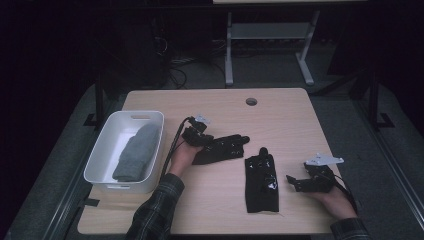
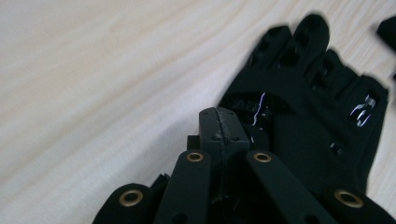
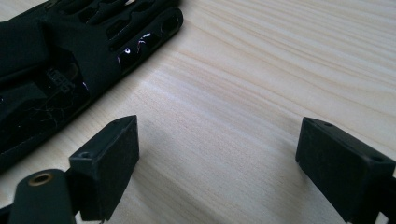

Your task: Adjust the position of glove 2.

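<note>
Two black gloves lie on the worktop (image 1: 280,107), and the work in hand appears to be moving them, likely toward the white bin (image 1: 102,150) at the left, where a grey towel (image 1: 136,152) already rests.

The left gripper (image 1: 212,142) is at the cuff end of the left glove (image 1: 222,148). In the left gripper view its fingers (image 2: 219,128) are pressed together over the glove (image 2: 303,116); fabric seems to be pinched between them, though the bite itself is hidden. The right gripper (image 1: 294,183) is released, its fingers (image 3: 116,154) spread wide over bare wood, just beside the right glove (image 1: 261,180), which is seen at the upper left of the right gripper view (image 3: 56,70).

For this step to be done well, the left grip should be checked before lifting: a thin pinch of cloth may slip, so a deeper hold across the cuff is advised. The glove should be raised clear of the worktop before being carried, so that its finger ends are not dragged. The right gripper should be turned toward the second glove's edge and lowered until one finger can be slid under the fabric.

The left forearm is angled forward and inward, hand low over the worktop. The right hand is held low near the front right edge, gripper pointed leftward.
</note>
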Tool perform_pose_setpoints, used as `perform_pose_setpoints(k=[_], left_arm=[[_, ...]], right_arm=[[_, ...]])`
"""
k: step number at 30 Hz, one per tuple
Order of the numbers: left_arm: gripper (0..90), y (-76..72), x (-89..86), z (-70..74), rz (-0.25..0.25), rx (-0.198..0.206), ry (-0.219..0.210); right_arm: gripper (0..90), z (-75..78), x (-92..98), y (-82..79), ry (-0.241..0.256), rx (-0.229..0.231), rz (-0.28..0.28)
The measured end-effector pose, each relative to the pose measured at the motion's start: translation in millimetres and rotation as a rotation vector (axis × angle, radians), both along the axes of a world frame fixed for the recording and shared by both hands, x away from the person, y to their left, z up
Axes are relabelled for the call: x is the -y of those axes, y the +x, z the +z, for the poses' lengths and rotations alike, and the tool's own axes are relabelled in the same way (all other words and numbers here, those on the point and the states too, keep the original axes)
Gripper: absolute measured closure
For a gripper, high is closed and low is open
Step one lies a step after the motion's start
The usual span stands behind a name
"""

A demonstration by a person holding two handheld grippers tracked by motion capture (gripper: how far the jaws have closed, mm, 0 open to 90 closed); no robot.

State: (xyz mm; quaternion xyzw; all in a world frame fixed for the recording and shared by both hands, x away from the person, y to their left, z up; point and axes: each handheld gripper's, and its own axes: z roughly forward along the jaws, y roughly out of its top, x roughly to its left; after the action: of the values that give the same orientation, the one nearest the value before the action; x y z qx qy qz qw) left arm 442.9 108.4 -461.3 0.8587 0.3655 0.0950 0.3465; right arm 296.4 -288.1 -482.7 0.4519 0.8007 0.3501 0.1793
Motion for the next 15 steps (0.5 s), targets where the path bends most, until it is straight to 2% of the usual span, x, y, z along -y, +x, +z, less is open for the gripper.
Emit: perform_pose_setpoints(k=[3,9,15], left_arm=[[89.6,-4.4,-1.4,-0.1,0.009,-0.005,-0.006],[89.6,-24.1,-1.4,2.4,0.0,-0.008,0.034],[89.6,-45.4,-5.4,6.5,-0.038,-0.018,0.093]], right_arm=[[13.3,0.0,0.0,0.0,0.0,-0.001,0.0],[13.3,0.0,0.1,0.0,-0.001,0.0,0.0],[13.3,0.0,0.0,0.0,0.0,0.0,0.0]])
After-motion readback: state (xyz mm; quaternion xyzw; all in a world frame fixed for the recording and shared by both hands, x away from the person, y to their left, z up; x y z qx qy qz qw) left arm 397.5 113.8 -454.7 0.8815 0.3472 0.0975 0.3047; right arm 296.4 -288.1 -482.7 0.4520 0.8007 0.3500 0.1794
